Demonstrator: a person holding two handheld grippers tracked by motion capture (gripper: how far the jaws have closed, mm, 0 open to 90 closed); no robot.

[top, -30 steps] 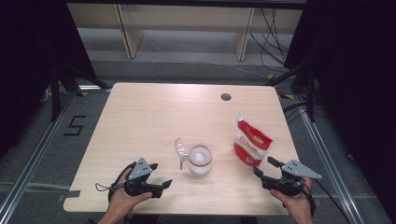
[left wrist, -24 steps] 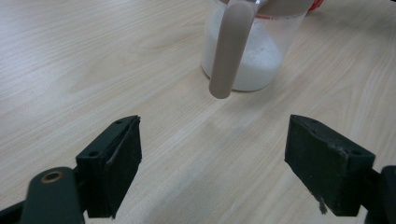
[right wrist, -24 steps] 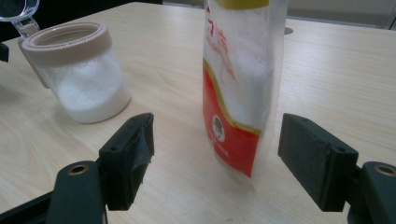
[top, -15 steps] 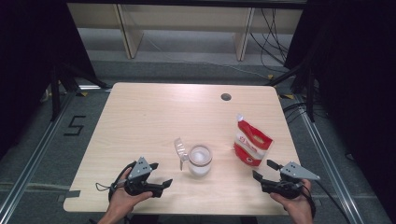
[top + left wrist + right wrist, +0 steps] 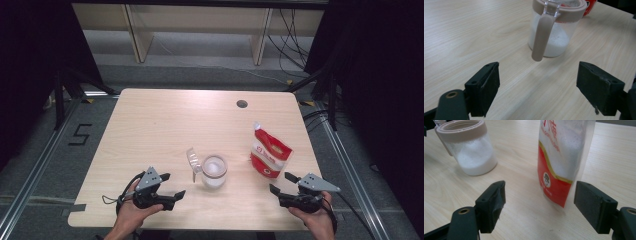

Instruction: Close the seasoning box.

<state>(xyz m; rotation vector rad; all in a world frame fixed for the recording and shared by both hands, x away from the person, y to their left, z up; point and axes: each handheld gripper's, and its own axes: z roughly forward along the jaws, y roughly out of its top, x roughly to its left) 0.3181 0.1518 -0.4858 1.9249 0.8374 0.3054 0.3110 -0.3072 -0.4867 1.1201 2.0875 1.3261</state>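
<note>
Both grippers waited with jaws apart: the left gripper (image 5: 169, 196) at 8 o'clock of the jar (image 5: 214, 171), the right gripper (image 5: 281, 187) facing the bag (image 5: 269, 152), probably for pouring.

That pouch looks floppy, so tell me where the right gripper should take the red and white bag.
Grip the red-and-white plastic pouch across its flat middle, coming from the table's near edge where the right gripper already faces it, open. It stands upright and narrow enough to pass between the fingers.
</note>
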